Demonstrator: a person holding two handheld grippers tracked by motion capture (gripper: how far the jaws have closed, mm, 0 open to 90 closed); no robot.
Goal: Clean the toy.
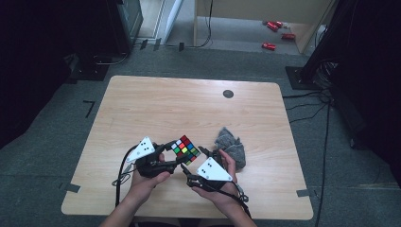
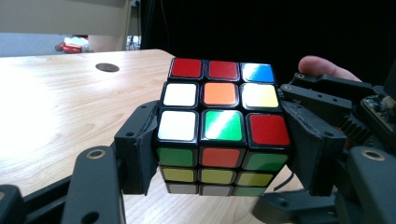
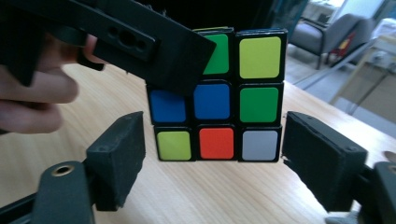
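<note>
Holding the cube [image 1: 185, 150] up over the tabletop [image 1: 156, 104], tight in the left gripper [image 2: 219, 154] fingers. Right gripper [image 3: 212, 154] fingers spread wide beside its bottom layer, not touching. Next: squeeze that 1 layer, then twist.

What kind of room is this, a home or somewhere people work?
Probably a workroom or lab, not a home. A plain wooden table stands on grey carpet marked with tape, cables trail across the floor, and dark equipment stands surround it.
</note>
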